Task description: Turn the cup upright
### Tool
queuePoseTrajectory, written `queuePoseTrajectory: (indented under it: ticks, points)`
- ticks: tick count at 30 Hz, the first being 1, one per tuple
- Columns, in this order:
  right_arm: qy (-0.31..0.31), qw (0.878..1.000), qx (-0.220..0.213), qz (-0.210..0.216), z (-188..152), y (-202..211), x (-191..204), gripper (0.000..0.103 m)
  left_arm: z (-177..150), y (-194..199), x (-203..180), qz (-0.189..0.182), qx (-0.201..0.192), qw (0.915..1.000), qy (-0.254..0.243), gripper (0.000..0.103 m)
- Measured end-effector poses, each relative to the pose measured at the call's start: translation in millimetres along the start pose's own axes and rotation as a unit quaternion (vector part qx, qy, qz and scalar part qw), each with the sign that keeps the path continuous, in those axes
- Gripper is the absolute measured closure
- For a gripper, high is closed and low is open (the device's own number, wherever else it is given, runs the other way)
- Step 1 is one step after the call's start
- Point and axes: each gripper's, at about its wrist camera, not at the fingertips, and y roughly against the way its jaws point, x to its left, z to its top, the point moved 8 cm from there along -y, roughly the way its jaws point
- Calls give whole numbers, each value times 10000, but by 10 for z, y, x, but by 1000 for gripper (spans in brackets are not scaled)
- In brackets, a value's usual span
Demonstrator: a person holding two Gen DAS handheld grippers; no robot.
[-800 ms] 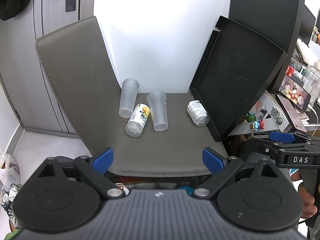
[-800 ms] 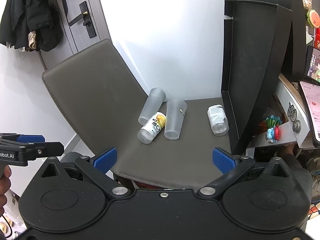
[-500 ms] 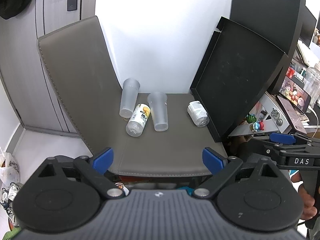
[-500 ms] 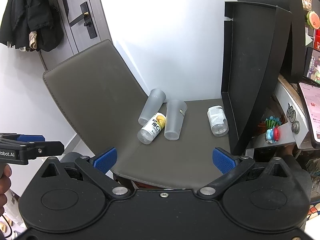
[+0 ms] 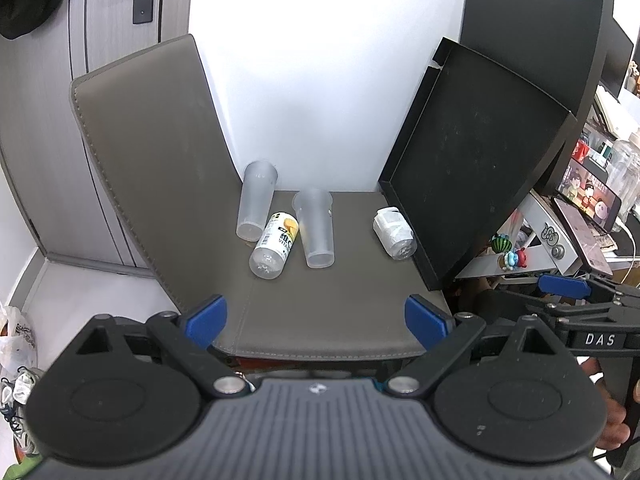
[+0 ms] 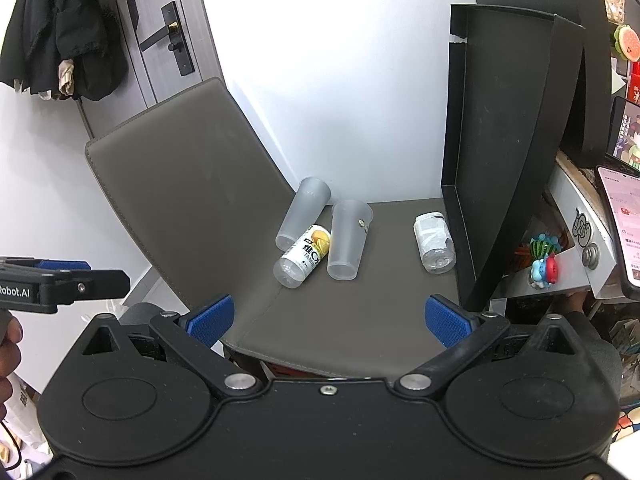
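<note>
two clear cups lying sideways, prob. empty, w/ bottles

Both wrist views face chair seat from front, near; shared.

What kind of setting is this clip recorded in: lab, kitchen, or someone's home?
Most likely a home room or small office. A door with a lever handle has dark jackets hanging beside it, the cups lie on a grey chair seat, and a cluttered desk with a phone stands alongside.

Open mat before the cups; bottle wedged between, black tray rightward.
</note>
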Motion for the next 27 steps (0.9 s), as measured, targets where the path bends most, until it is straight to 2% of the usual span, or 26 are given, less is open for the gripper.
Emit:
queuePoseTrajectory:
  ticks: [23, 27]
  points:
    - [-121, 9999, -86, -22, 59, -50, -104, 0, 57, -234, -80, -78, 124, 9999, 25, 8]
    - [-124, 9999, -82, -24, 62, -86, -125, 0, 120, -281, -109, 14, 0, 9999, -166, 8]
